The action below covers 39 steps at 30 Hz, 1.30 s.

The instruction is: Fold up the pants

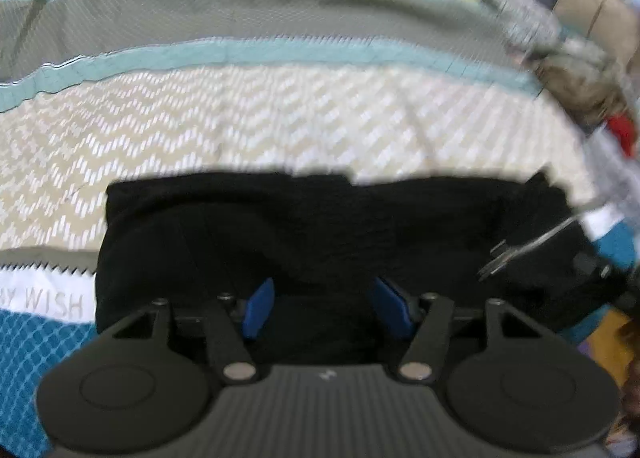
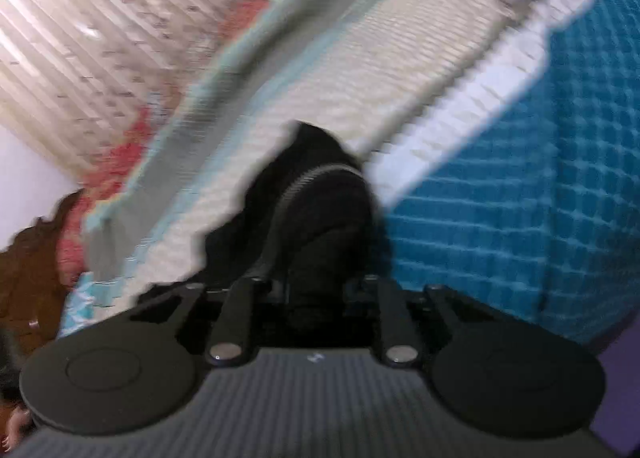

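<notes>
Black pants (image 1: 304, 226) lie in a folded band across a patterned bedspread (image 1: 240, 118). My left gripper (image 1: 326, 308) hovers over their near edge with its blue fingers (image 1: 260, 308) spread apart and nothing between them. In the right wrist view the pants (image 2: 316, 194) bunch up between my right gripper's (image 2: 320, 290) arms, with a ribbed seam running up the cloth; its fingertips are hidden by the fabric. The right gripper (image 1: 532, 250) also shows at the pants' right end in the left wrist view.
The bedspread has cream zigzag, grey, teal and blue checked (image 2: 520, 178) bands. A rumpled grey cloth (image 1: 576, 78) lies at the far right. A corrugated wall (image 2: 100, 38) stands behind the bed.
</notes>
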Each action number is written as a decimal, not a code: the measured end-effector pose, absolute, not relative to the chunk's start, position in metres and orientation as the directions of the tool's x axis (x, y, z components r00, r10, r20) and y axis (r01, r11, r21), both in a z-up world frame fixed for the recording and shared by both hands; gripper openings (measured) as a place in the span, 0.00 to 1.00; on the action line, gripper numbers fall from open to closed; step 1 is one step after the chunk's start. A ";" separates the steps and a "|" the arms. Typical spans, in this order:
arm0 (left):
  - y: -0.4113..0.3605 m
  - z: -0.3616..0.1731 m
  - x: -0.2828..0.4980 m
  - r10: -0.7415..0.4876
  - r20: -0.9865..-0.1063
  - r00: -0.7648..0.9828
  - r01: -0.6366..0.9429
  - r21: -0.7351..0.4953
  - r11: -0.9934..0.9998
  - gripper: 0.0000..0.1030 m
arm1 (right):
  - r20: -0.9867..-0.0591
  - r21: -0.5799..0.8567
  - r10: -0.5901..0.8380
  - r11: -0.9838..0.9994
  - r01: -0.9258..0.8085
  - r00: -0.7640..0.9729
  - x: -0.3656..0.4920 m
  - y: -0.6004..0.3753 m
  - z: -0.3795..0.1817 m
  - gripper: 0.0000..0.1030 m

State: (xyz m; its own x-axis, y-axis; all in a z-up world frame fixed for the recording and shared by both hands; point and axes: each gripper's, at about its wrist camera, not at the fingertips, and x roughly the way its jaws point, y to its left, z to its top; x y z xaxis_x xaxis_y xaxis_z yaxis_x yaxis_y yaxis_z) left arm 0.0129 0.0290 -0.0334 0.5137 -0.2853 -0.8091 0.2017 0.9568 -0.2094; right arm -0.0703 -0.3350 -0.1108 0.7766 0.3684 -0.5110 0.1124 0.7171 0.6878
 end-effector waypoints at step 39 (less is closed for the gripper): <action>0.021 0.013 0.046 -0.625 -0.684 0.378 0.310 -0.542 0.781 0.24 | -0.521 0.279 0.503 0.864 -0.419 0.690 -0.078 -0.179 -0.043 0.20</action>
